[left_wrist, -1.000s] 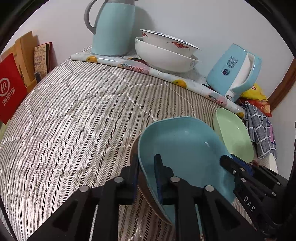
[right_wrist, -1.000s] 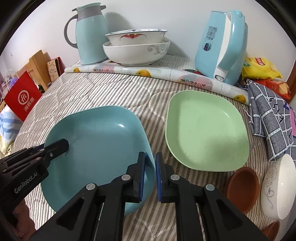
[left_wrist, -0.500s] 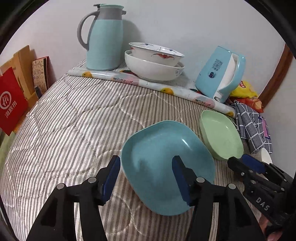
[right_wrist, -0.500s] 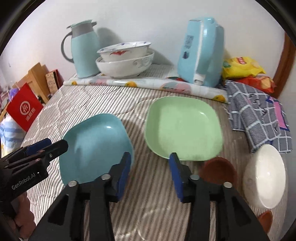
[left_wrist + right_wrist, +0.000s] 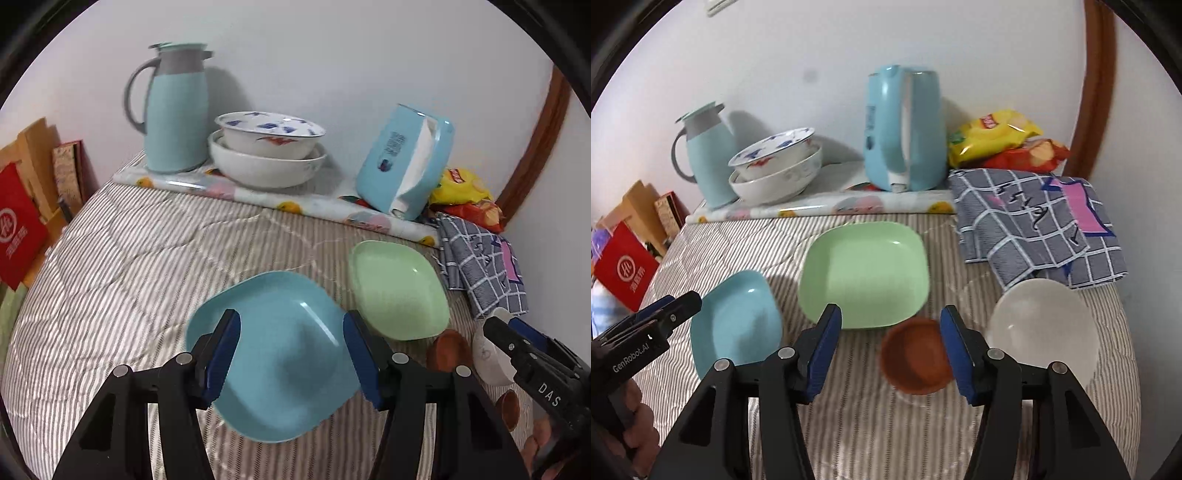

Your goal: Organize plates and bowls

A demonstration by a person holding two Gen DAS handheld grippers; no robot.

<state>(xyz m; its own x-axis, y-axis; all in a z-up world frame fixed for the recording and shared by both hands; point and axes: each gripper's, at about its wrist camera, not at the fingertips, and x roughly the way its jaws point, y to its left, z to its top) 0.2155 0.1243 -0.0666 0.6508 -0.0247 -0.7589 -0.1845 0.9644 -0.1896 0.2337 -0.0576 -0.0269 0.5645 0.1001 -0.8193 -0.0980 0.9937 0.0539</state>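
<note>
Two plates lie flat and side by side on the striped quilt [image 5: 701,258]: blue plate [image 5: 280,350] on the left, green plate [image 5: 864,277] close beside it, apparently not touching. Left gripper [image 5: 291,354] hangs above the blue plate, jaws spread wide, holding nothing. Right gripper [image 5: 890,347] is likewise open and empty over a small brown bowl [image 5: 916,358], with a white bowl [image 5: 1045,332] just right of that.

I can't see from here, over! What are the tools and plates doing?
Both tools open, left, right. Square blue plate lying free beside square green plate. Small brown bowl under right tool.
</note>
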